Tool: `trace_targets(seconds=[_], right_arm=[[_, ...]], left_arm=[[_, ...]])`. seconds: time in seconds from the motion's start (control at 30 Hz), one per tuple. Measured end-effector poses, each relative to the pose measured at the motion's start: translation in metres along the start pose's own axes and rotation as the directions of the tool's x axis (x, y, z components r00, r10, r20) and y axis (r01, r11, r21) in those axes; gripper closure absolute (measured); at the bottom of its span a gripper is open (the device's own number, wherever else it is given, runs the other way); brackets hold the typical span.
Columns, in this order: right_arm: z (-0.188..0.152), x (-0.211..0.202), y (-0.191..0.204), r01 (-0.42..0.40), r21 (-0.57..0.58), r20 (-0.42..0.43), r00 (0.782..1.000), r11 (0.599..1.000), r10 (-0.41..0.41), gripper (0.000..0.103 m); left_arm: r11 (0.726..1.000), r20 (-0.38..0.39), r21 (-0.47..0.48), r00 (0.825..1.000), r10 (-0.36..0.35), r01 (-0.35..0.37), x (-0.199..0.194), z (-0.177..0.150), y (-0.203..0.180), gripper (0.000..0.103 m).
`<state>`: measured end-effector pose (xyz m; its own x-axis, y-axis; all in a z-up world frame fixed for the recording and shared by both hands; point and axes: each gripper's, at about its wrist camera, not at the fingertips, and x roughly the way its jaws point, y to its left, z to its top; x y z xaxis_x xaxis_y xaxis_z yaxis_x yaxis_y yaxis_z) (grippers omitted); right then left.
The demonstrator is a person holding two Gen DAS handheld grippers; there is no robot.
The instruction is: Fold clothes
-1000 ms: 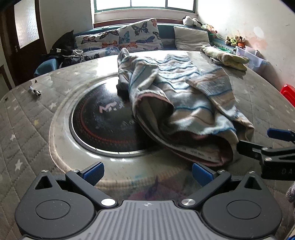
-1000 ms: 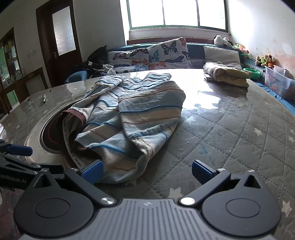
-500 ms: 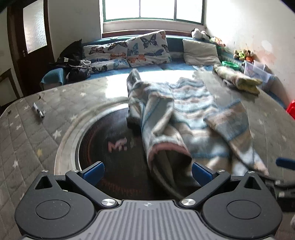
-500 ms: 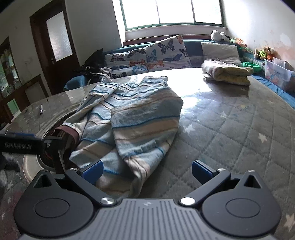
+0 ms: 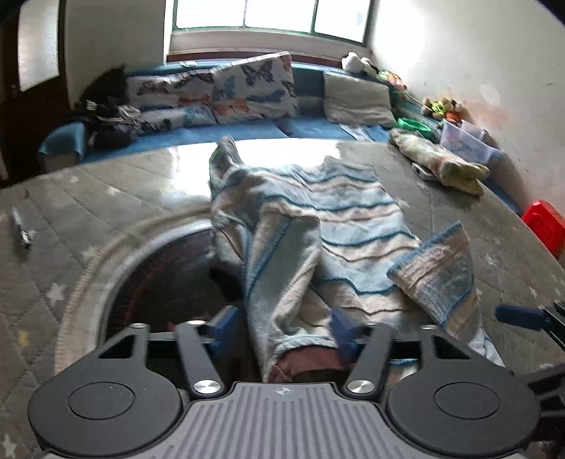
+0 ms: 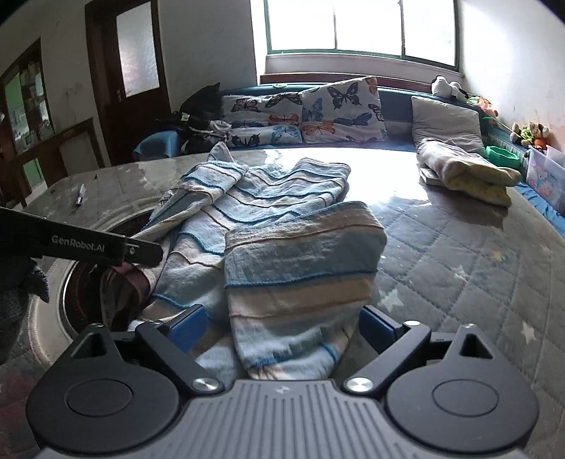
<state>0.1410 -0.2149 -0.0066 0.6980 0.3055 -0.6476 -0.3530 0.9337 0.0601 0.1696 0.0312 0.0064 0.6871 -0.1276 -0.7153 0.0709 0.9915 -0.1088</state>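
- Striped garment [image 6: 282,226] lay crumpled on the quilted table [image 6: 459,254], partly over the dark round inset [image 5: 159,282] in the table top.
- Left gripper [image 5: 284,326] straddled a bunched fold at the garment's near edge; jaws were closing, cloth between the blue pads [image 5: 226,326], firm contact not clear through the blur.
- Right gripper [image 6: 280,328] straddled a folded-over flap at the garment's near edge, beside the left gripper; jaws were closing, still wide, pads [image 6: 187,326] apart from the cloth at the sides.
- Folded yellowish cloth [image 6: 466,169] sat well apart from the garment, toward the far right of the table.
- Pen [image 6: 80,195] lay well to the garment's left.
- Butterfly cushions [image 6: 307,113] lined the sofa beyond the garment, under the window [image 6: 360,28].
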Motion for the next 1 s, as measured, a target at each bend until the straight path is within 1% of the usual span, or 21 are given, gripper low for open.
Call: trace_targets(seconds=[0.07, 0.1, 0.17, 0.27, 0.4, 0.47, 0.5, 0.57, 0.63, 0.73, 0.9, 1.0], right_arm=[[0.002, 0.004, 0.002, -0.005, -0.013, -0.007, 1.0, 1.0, 0.004, 0.014], [0.003, 0.007, 0.003, -0.007, -0.021, -0.01, 1.0, 1.0, 0.007, 0.015], [0.005, 0.013, 0.006, -0.012, -0.041, -0.017, 1.0, 0.999, 0.011, 0.02], [0.006, 0.021, 0.009, -0.008, -0.065, -0.03, 1.0, 0.998, 0.006, 0.03], [0.005, 0.024, 0.014, 0.024, -0.117, -0.018, 0.999, 0.993, -0.026, 0.043], [0.006, 0.022, 0.012, 0.035, -0.121, -0.012, 0.999, 0.992, -0.037, 0.054], [0.007, 0.021, 0.011, 0.035, -0.116, -0.01, 0.999, 0.993, -0.037, 0.057], [0.007, 0.018, 0.007, 0.031, -0.1, -0.005, 0.999, 0.995, -0.031, 0.067], [0.007, 0.013, 0.003, 0.035, -0.083, 0.005, 0.999, 0.996, -0.035, 0.071], [0.007, 0.004, -0.002, 0.041, -0.06, 0.02, 0.999, 0.997, -0.04, 0.075], [0.001, -0.012, -0.003, 0.033, -0.054, 0.03, 0.999, 0.998, -0.031, 0.076], [-0.004, -0.021, 0.001, 0.013, -0.06, 0.022, 1.0, 0.998, -0.012, 0.076]], left_arm=[[1.0, -0.016, -0.007, 1.0, -0.014, 0.014, 0.005, -0.002, 0.003, 0.062], [1.0, -0.018, -0.008, 1.0, -0.016, 0.016, 0.007, -0.002, 0.004, 0.064], [1.0, -0.015, -0.005, 1.0, -0.027, 0.026, 0.007, -0.002, 0.006, 0.078], [0.999, -0.003, 0.003, 0.999, -0.037, 0.037, 0.004, -0.002, 0.008, 0.086], [0.999, 0.019, -0.001, 0.999, -0.039, 0.039, -0.006, -0.003, 0.013, 0.09], [0.999, 0.032, -0.007, 0.999, -0.038, 0.038, -0.013, -0.004, 0.015, 0.091], [0.999, 0.04, -0.01, 0.999, -0.037, 0.037, -0.017, -0.004, 0.017, 0.092], [0.999, 0.055, -0.016, 0.998, -0.034, 0.035, -0.025, -0.006, 0.019, 0.092], [0.999, 0.065, -0.023, 0.997, -0.03, 0.031, -0.034, -0.01, 0.023, 0.093], [0.999, 0.074, -0.035, 0.997, -0.023, 0.026, -0.046, -0.017, 0.03, 0.093], [0.998, 0.084, -0.049, 0.996, -0.026, 0.031, -0.071, -0.035, 0.036, 0.093], [0.998, 0.091, -0.054, 0.995, -0.03, 0.035, -0.089, -0.05, 0.036, 0.094]])
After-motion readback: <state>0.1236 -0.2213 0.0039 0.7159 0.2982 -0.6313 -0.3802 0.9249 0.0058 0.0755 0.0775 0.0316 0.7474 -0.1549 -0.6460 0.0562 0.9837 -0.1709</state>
